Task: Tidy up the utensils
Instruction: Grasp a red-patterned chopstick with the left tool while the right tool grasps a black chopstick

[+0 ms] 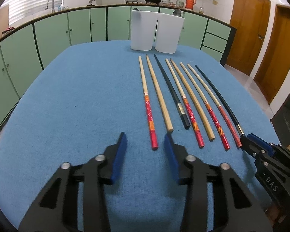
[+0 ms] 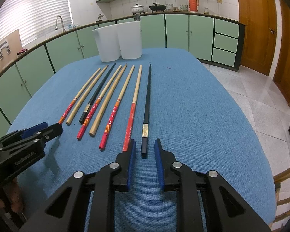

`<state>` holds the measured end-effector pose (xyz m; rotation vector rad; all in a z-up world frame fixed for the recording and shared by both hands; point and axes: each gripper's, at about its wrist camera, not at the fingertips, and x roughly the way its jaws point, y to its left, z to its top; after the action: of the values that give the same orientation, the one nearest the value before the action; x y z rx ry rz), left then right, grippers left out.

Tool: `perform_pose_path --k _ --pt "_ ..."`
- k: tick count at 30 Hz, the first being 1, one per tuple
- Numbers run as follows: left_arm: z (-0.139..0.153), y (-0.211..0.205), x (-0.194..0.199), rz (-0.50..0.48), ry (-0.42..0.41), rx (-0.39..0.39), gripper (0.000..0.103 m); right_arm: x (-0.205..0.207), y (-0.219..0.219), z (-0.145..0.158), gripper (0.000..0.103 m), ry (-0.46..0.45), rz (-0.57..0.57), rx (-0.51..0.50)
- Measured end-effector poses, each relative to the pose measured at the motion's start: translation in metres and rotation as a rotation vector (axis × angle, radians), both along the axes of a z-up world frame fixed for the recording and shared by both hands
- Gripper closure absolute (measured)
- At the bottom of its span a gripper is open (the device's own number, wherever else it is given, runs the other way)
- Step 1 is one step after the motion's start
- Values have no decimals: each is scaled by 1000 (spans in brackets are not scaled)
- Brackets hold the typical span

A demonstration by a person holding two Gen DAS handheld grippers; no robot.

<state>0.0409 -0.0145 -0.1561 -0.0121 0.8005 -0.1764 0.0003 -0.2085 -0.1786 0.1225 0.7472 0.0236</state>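
Right gripper (image 2: 145, 150), fingers apart, straddles the black chopstick (image 2: 147, 104) at 12 o'clock; close squarely; left gripper (image 1: 145, 147) gapes empty

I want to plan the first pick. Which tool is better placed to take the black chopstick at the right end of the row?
Right tool: its open fingers already straddle that black chopstick.

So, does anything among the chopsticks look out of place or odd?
Nothing is damaged. The chopsticks lie in one row but unsorted: the two black ones are apart, with other kinds between them.
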Motion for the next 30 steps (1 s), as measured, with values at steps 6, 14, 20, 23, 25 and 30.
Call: perform_pose_path --k 6,14,20,23,25,30 --pt "-1 -4 1 -11 -6 7 87 1 0 0 83 -1 1 3" --pt "-1 -12 2 -15 -14 45 90 1 -4 0 85 0 1 17" --pt "-1 -15 4 -18 -9 44 98 3 -12 1 96 10 -17 36" --pt "0 -14 3 -21 -8 39 98 4 -10 2 96 11 -11 26" --pt "3 -14 1 -18 -18 49 98 5 -11 4 97 10 -7 28" --pt "20 -13 -4 -17 -65 75 98 2 -12 13 97 -14 -5 14"
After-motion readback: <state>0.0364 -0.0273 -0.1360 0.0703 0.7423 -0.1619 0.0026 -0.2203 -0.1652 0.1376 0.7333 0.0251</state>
